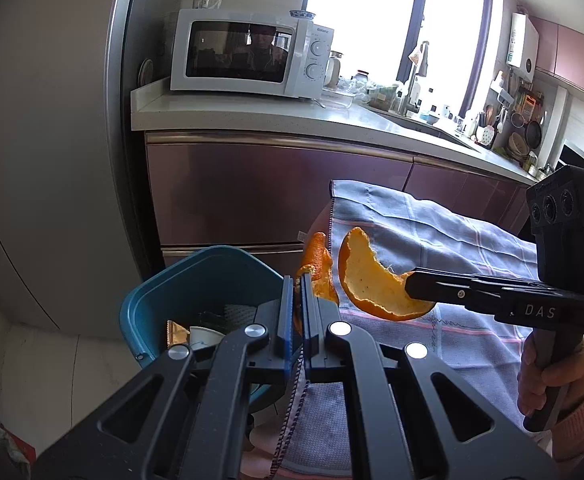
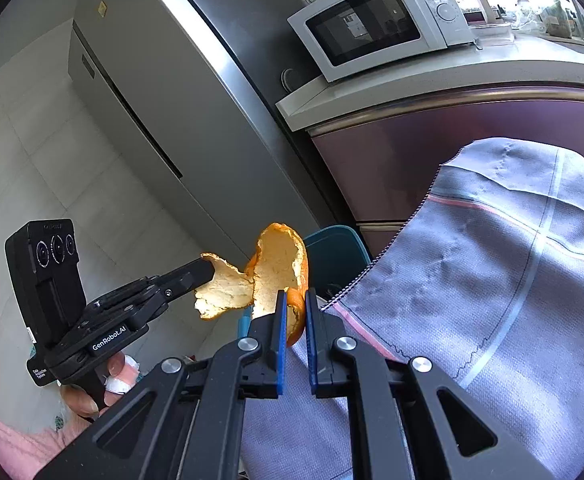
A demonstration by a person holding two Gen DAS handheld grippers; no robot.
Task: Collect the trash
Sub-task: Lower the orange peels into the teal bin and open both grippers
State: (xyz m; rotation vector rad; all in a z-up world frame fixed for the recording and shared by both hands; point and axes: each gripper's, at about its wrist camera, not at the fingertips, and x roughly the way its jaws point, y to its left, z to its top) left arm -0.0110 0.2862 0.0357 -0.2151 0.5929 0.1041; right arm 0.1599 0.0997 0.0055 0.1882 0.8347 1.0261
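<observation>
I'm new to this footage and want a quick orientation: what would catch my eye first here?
The bright orange peel stands out, held in mid-air over a grey-blue cloth. Both grippers grip peel: the left gripper is shut on a piece, and the right gripper comes in from the right. Just below and left sits a blue bin with rubbish in it, and a white microwave stands on the counter behind.
</observation>
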